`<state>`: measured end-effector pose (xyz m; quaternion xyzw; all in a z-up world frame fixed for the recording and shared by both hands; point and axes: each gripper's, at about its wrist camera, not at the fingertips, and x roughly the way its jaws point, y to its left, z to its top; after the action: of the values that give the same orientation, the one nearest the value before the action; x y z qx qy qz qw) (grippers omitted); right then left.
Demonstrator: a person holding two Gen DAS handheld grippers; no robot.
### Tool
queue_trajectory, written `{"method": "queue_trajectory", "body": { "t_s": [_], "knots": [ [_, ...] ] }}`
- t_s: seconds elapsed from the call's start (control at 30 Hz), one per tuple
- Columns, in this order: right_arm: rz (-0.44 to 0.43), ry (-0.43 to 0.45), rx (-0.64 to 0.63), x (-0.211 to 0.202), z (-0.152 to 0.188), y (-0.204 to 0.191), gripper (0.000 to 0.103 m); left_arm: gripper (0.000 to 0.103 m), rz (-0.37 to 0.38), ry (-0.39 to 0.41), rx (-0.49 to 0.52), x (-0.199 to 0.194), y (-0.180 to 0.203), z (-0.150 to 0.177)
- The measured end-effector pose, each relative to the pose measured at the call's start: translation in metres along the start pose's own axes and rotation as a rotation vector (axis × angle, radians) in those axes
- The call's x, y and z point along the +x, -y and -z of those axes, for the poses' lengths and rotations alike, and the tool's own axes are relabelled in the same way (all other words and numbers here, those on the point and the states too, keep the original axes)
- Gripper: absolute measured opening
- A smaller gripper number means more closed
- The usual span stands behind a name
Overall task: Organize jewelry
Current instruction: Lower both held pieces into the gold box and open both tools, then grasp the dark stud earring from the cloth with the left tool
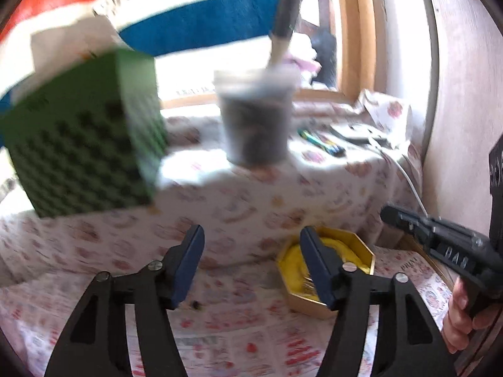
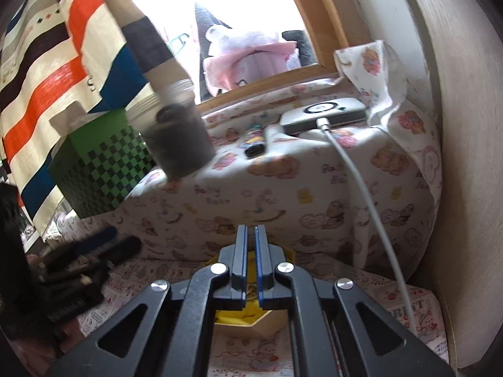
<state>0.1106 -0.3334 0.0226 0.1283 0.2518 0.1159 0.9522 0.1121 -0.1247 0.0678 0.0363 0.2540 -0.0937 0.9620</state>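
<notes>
A gold octagonal jewelry box (image 1: 327,270) with yellow lining sits on the patterned cloth. Something gold and chain-like (image 1: 309,286) lies inside it; detail is blurred. My left gripper (image 1: 251,264) is open and empty, its right finger in front of the box's left side. A small dark item (image 1: 195,305) lies on the cloth between its fingers. My right gripper (image 2: 251,251) is shut, directly above the box (image 2: 248,320); whether it holds anything I cannot tell. The right tool also shows in the left wrist view (image 1: 440,242).
A raised ledge under the same cloth carries a green checkered box (image 1: 85,154), a clear cup of dark contents (image 1: 256,119) with a brush, pens (image 1: 320,141), and a white device (image 2: 323,114) with a cable (image 2: 371,213). The wall is at right.
</notes>
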Motion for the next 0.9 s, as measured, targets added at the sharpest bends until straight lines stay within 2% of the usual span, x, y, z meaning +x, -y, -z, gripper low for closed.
{"method": "queue_trajectory", "body": {
  "t_s": [0.03,0.07,0.1,0.17,0.23,0.27,0.37,0.43,0.53,0.63,0.73,0.87,0.9],
  "knots": [
    [0.006,0.005,-0.013,-0.001,0.001,-0.004,0.004,0.067,-0.017,0.021,0.007,-0.006,-0.002,-0.002],
    [0.014,0.012,-0.028,-0.002,0.002,-0.007,0.004,0.076,-0.032,0.039,0.011,-0.011,-0.004,-0.004],
    [0.017,0.018,-0.04,-0.003,0.003,-0.01,0.007,0.081,-0.05,0.063,0.011,-0.016,-0.007,-0.004],
    [0.043,0.04,-0.075,-0.005,0.005,-0.018,0.022,0.092,-0.077,0.106,-0.003,-0.026,-0.015,-0.003],
    [0.061,0.069,-0.09,-0.009,0.007,-0.022,0.051,0.098,-0.087,0.126,-0.028,-0.033,-0.024,0.0],
    [0.058,0.074,-0.096,-0.009,0.008,-0.024,0.053,0.102,-0.089,0.132,-0.04,-0.035,-0.029,0.003],
    [0.06,0.064,-0.097,-0.006,0.011,-0.028,0.057,0.102,-0.113,0.155,-0.051,-0.036,-0.042,0.013],
    [0.074,0.071,-0.096,-0.003,0.014,-0.029,0.069,0.102,-0.133,0.149,-0.026,-0.026,-0.046,0.017],
    [0.114,0.075,-0.139,0.004,0.02,-0.032,0.076,0.102,-0.18,0.102,-0.01,-0.005,-0.05,0.023],
    [0.13,0.061,-0.171,0.014,0.026,-0.033,0.08,0.102,-0.232,0.016,-0.006,0.022,-0.055,0.03],
    [0.14,0.068,-0.159,0.02,0.03,-0.029,0.087,0.102,-0.181,-0.039,-0.054,0.038,-0.067,0.04],
    [0.14,0.087,-0.146,0.021,0.032,-0.025,0.089,0.102,-0.157,-0.05,-0.095,0.047,-0.076,0.049],
    [0.141,0.093,-0.143,0.021,0.032,-0.025,0.094,0.102,-0.154,-0.052,-0.092,0.048,-0.077,0.051]
  ]
}}
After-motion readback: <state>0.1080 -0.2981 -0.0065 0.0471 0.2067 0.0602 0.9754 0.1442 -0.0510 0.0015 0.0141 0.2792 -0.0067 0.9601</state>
